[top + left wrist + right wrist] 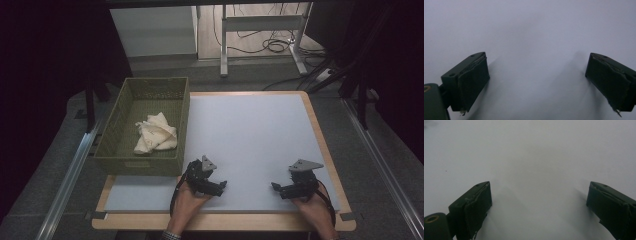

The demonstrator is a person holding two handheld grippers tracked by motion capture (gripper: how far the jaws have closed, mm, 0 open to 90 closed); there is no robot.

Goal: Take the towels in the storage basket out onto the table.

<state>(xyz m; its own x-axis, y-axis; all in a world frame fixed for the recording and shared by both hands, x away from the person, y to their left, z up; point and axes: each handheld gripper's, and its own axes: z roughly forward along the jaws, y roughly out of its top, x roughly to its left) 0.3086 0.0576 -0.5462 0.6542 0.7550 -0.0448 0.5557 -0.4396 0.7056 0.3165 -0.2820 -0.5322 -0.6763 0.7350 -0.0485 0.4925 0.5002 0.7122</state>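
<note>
Cloth (156, 136) in basket (111, 136) at mat's (250, 135) left; both tongs on near edge.

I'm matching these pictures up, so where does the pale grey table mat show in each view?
High view: the mat spans the tabletop, right of the green basket.
Left gripper view: pale ground behind the open left gripper.
Right gripper view: pale ground behind the open right gripper.
Shared landmark: the black fingers.

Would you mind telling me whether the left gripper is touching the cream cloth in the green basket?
Apart. The high view shows the left gripper over the white mat, outside the green basket, whose wall separates it from the cream cloth.
</note>
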